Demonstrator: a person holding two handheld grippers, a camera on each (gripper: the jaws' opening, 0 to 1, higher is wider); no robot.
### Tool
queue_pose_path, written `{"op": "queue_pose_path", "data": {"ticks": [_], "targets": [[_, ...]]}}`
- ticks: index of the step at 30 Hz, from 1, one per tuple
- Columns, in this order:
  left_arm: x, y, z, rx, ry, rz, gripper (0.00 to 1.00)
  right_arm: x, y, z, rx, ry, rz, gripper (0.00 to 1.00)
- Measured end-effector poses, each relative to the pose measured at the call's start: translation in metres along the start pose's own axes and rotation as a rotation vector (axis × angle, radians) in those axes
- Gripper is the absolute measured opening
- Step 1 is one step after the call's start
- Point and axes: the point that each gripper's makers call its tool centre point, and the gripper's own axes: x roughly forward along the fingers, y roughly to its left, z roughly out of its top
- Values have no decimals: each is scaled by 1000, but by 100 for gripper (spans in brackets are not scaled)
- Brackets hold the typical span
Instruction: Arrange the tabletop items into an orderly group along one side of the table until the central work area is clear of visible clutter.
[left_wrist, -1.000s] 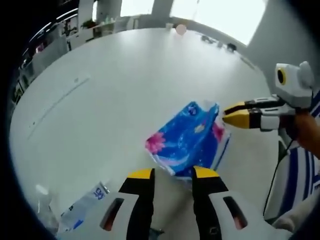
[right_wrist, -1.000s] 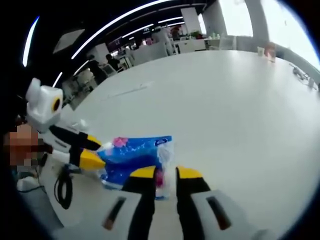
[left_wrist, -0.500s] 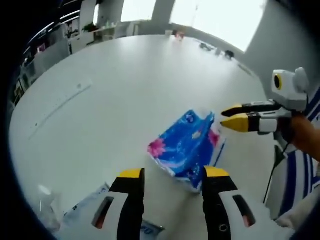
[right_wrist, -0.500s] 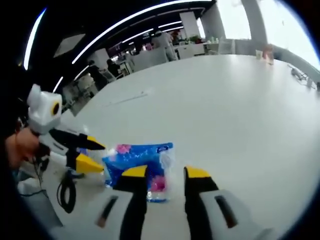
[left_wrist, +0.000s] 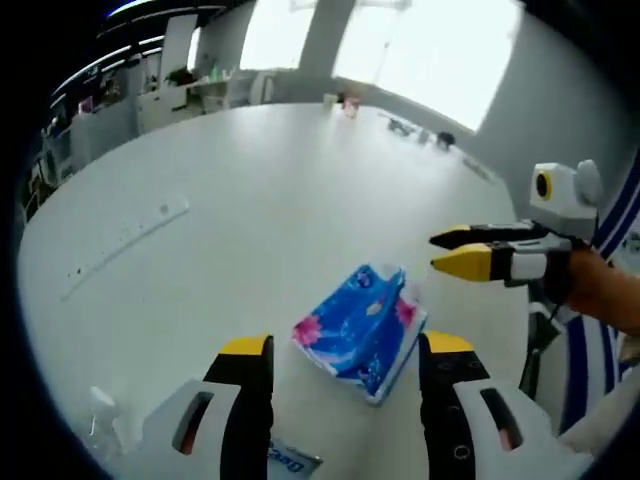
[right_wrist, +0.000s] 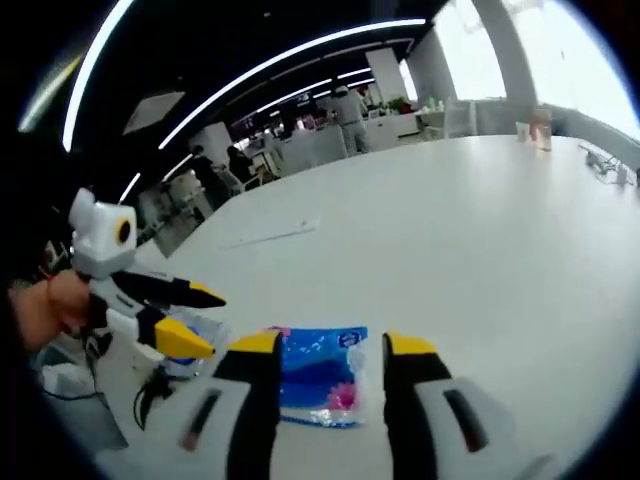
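**Tissue pack lying free between two parted grippers**

Grippers hover above the white surface, both tilted down at it. The left gripper has its jaws apart, holding nothing; the right gripper likewise, jaws spread and bare. A soft blue plastic tissue pack with pink flowers lies flat near the surface's edge, just ahead of both. A printed wrapper lies beside the left jaws.

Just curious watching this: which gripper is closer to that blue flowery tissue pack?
Hard to call. The left gripper and the right gripper each hover open with the tissue pack just beyond their jaws.
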Motion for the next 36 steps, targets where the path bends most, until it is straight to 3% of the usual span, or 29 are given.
{"op": "queue_pose_path", "data": {"ticks": [12, 18, 24, 27, 36], "targets": [[-37, -8, 28, 71, -107, -11, 67, -16, 21, 25, -1, -83, 46, 41], [-66, -9, 34, 119, -133, 3, 68, -26, 37, 42, -17, -130, 82, 45], [-99, -10, 44, 142, -211, 3, 72, -35, 54, 53, -53, -155, 113, 50], [-114, -10, 44, 171, -226, 7, 78, -38, 64, 55, -70, -155, 133, 55], [-149, -6, 35, 180, -229, 31, 79, -48, 86, 60, -120, -157, 152, 57]]}}
